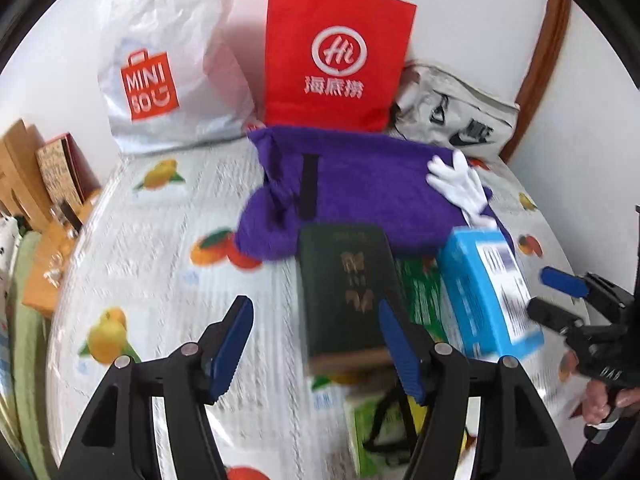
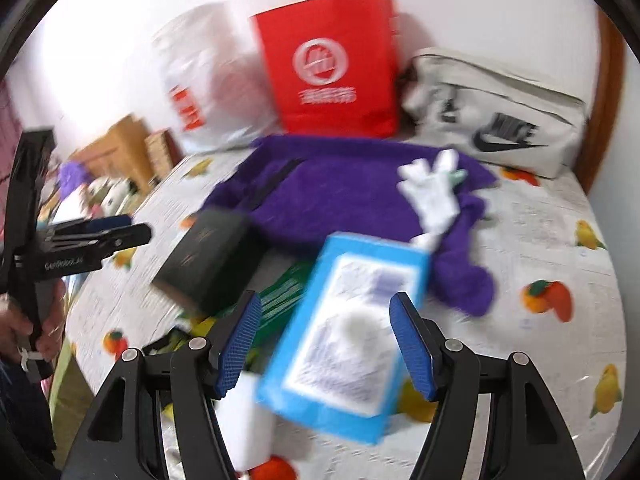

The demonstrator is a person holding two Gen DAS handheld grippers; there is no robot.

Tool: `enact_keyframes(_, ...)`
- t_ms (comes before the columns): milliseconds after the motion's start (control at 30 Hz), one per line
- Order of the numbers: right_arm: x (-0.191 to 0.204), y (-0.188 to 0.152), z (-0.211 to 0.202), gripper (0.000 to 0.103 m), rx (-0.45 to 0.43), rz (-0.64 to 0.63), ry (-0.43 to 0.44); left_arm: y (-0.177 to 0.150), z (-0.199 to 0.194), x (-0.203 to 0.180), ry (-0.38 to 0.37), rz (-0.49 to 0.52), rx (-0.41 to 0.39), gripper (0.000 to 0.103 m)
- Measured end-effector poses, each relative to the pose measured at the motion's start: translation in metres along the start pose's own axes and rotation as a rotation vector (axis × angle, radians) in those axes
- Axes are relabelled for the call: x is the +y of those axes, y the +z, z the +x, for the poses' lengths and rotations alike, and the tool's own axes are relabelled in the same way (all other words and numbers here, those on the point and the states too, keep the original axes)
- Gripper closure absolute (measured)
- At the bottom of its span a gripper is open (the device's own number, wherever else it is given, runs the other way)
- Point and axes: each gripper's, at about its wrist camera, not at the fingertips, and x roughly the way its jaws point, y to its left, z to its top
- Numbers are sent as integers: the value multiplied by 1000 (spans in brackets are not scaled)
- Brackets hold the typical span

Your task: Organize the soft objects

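On the table, under a clear sheet printed with fruit, a purple plush cloth lies spread near the far edge, in front of a red paper bag, a white plastic bag and a grey sports bag that stand along the wall. A white glove lies on the right part of the cloth, with a green scrap beside it, visible only in the right wrist view and too blurred to identify. A dark green box covers the near edge of the cloth; its gold print is unreadable. A blue carton lies at an angle just right of the box, its label smeared by blur. Under both, green and yellow packaging shows only in parts and cannot be identified.

Left tongs: spread, nothing between the blue pads; the right finger overlaps the box in the picture, contact undeterminable. Right tongs: spread; the carton appears between the pads, which do not press on it. Each tool also appears at the edge of the other camera's view, held by a hand that is cut off by the frame. Left of the table, brown boxes and small items are too blurred to name.
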Motion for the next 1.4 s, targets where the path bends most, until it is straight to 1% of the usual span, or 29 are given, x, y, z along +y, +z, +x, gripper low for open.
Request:
enact_keyframes(100,17,-15,3,37,21,-21,20,-16,4,1,-17,0,19,39)
enact_keyframes(233,34,-42,0,37,53,-33,19,-31,12,3,-48,-10,45,39)
enact_keyframes(367,41,-66,4,36,87,-31,3,-43,13,0,-69,-5,50,39)
enact_keyframes(467,43,-78,18,38,129,-15,1,-51,13,-2,-80,-5,52,39)
enact_keyframes(500,43,-82,23,44,134,-9,12,-53,14,-2,-87,-7,54,39)
enact_keyframes(533,42,-84,26,47,134,-6,14,-55,15,-2,-92,-11,58,39)
enact_keyframes(600,40,-87,36,69,154,10,-7,-54,17,-5,-96,-10,61,39)
enact_keyframes(667,36,-87,37,69,141,31,9,-52,18,-9,-97,-2,50,39)
enact_keyframes(800,35,-84,35,70,134,23,-3,-32,21,-18,-90,11,12,38)
enact_keyframes(933,35,-86,28,71,120,0,5,-8,31,-34,-14,61,-21,36)
enact_keyframes(1067,30,-89,8,71,89,1,52,5,49,-46,54,90,-12,35)
enact_keyframes(1100,28,-89,2,71,77,3,62,7,52,-47,65,94,-14,35)
enact_keyframes(1167,23,-92,-9,71,60,15,88,10,58,-53,101,111,-19,30)
enact_keyframes(1200,20,-93,-14,71,53,18,94,11,61,-56,122,120,-20,30)
enact_keyframes(1333,14,-94,-25,72,35,25,99,16,73,-67,223,136,-11,27)
enact_keyframes(1400,10,-92,-29,73,21,31,107,16,78,-68,255,142,-10,23)
